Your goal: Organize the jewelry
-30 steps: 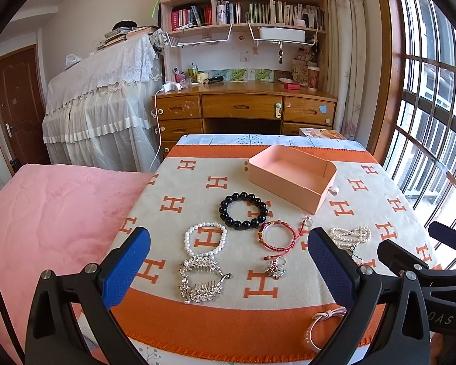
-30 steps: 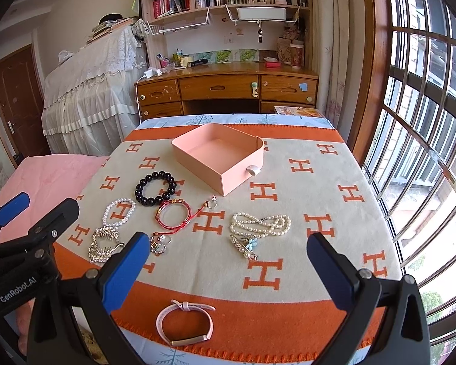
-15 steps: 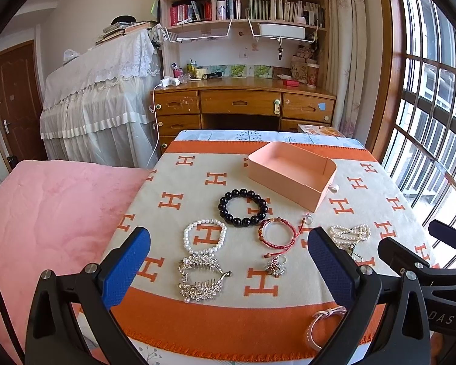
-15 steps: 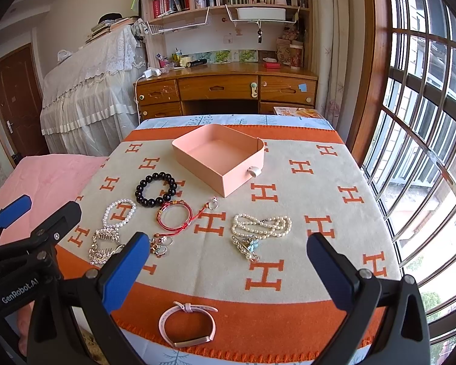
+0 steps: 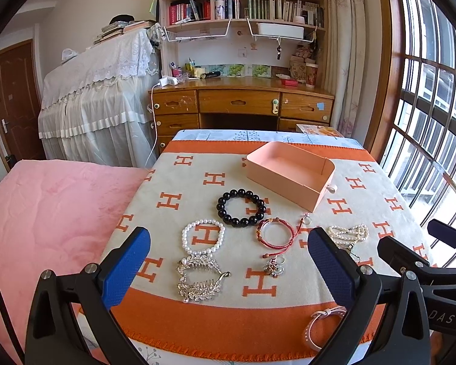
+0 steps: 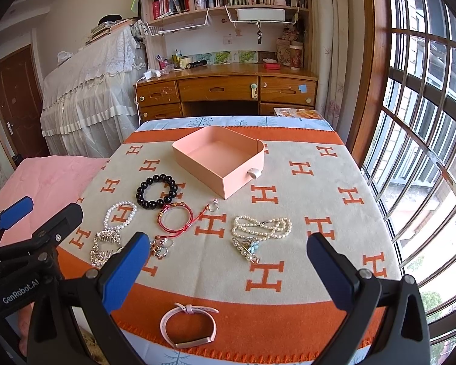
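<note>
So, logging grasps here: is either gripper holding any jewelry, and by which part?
Nothing is held. Left gripper and right gripper both have open, empty jaws.

Scene was brightly lit by daylight from the barred window (image 6: 416,127) at right; panes were overexposed. Shadows were soft. Focus was sharp at centre; fisheye bending and dark vignetting were noted at edges.

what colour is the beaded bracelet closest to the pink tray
Black, glossy round beads. The beaded bracelet lies just left of the pink tray; the right wrist view shows it best.
</note>
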